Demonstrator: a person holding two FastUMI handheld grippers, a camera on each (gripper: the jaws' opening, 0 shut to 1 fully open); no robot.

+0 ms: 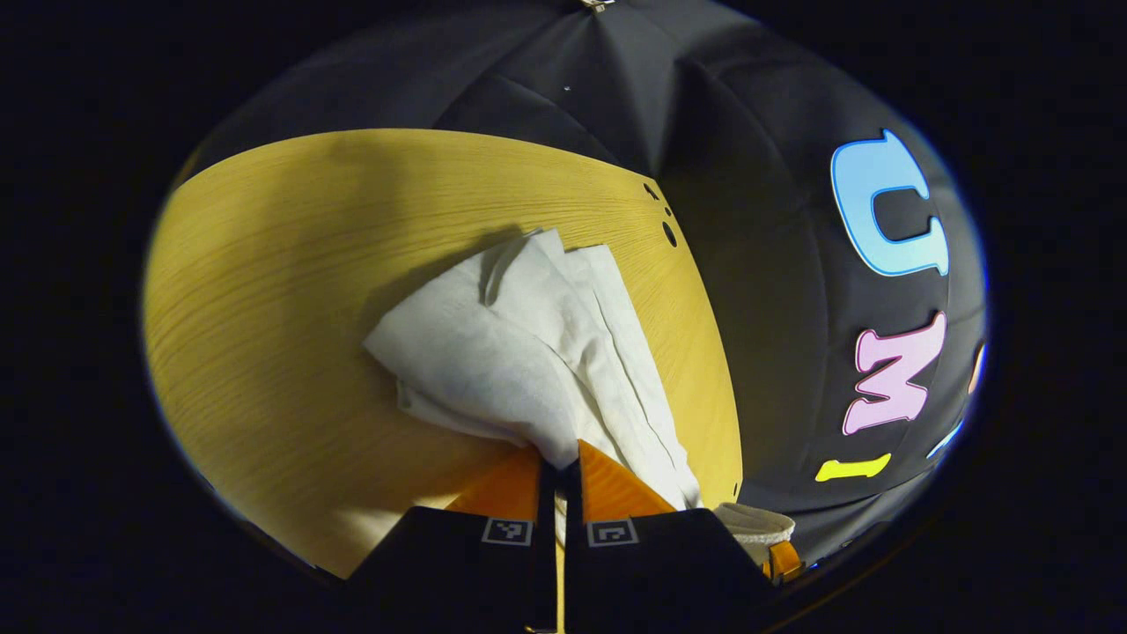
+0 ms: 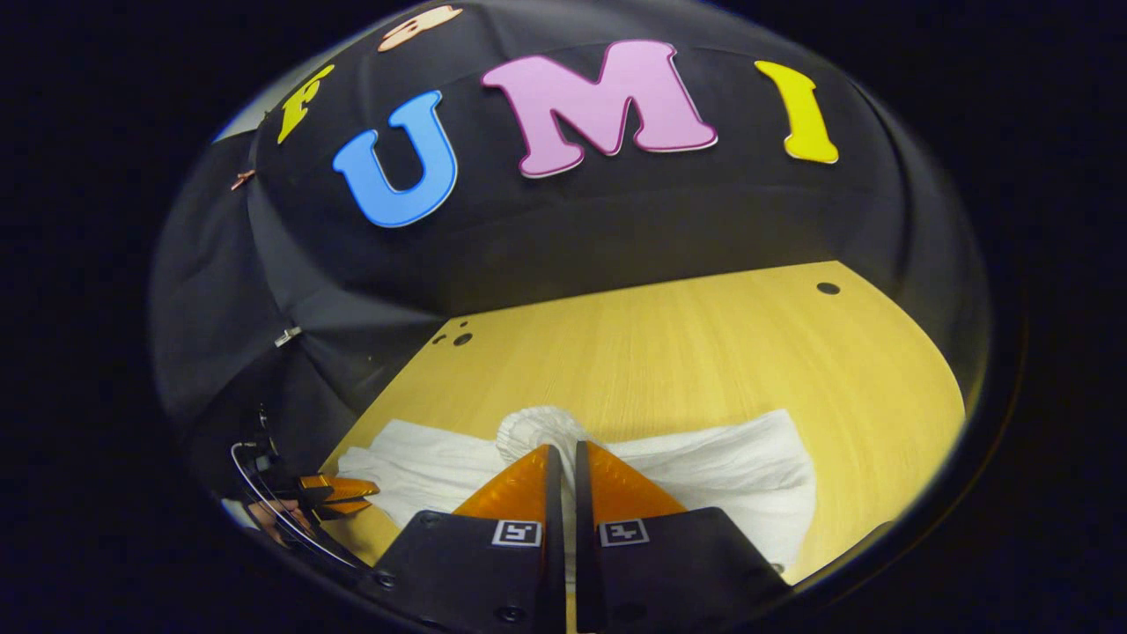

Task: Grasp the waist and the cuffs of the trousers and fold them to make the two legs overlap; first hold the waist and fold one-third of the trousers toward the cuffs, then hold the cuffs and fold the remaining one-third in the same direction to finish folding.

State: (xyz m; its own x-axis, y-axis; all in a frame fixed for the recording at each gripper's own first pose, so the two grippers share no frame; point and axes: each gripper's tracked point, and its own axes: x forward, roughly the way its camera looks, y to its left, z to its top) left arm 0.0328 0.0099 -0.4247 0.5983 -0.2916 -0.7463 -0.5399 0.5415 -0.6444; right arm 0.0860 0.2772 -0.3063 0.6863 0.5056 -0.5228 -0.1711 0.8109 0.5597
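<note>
So the wooden table (image 2: 704,352) is the biggest thing here, one of them, pale wood grain with a few small drilled holes (image 2: 828,288) near its far edge. On it lies one pair of white trousers (image 1: 493,352), already bunched into a few layers rather than spread flat. In the left gripper view the cloth fans out away from the claw with several long folds running side by side, which looks to me like the two legs already lying on top of each other. In the right gripper view the trousers (image 2: 731,480) stretch across the near part of the table.

Two claws total. The left claw (image 1: 560,462) has its fingers squeezed nearly together with a pinch of white fabric between them. The right claw (image 2: 561,462) is the same deal, fingers close together with a puffy wad of cloth bulging out just past the tips. You can also spot the left claw (image 2: 339,493) off at the far left end of the cloth in the right gripper view.

My guess at the step: both ends are gripped and one of the thirds folds is underway, though I can't tell waist from cuffs here. The next move probably needs both claws carrying their edge the same way, level, then laying it down without dragging the layers underneath.
</note>
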